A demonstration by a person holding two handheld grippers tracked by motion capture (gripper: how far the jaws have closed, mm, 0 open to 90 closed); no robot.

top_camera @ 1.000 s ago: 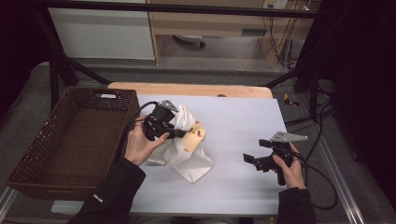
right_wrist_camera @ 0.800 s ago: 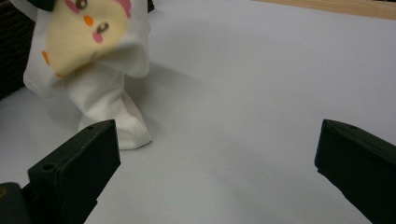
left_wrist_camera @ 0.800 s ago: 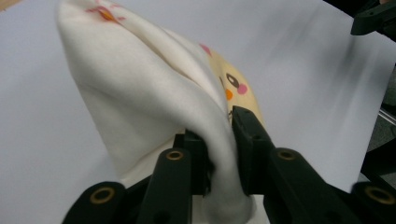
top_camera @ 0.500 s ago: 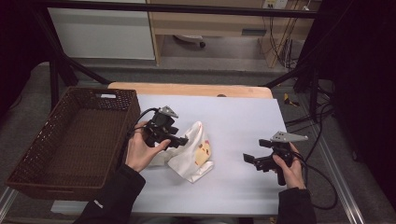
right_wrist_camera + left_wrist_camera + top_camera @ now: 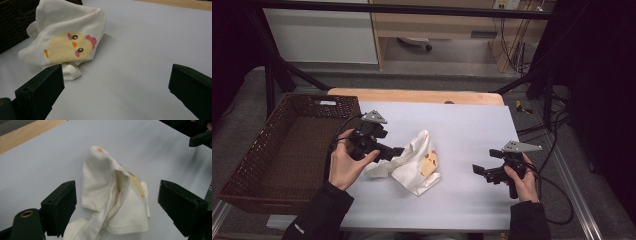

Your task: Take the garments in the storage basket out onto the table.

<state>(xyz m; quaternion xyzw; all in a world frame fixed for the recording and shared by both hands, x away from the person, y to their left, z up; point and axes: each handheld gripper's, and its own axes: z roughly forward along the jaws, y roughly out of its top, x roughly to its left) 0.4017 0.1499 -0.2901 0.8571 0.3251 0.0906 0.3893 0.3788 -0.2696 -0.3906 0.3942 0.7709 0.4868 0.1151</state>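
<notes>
— What is the white table carrying?

— It is carrying a crumpled white garment with a yellow chick print, lying mid-table just right of the wicker basket.

— Why is it bunched like that?

— I am judging it is lying loose; nothing is pinching it. My left gripper is pointing at its near edge, jaws spread wide around it. My right gripper is waiting well apart, jaws also gaping, holding nothing.
</notes>
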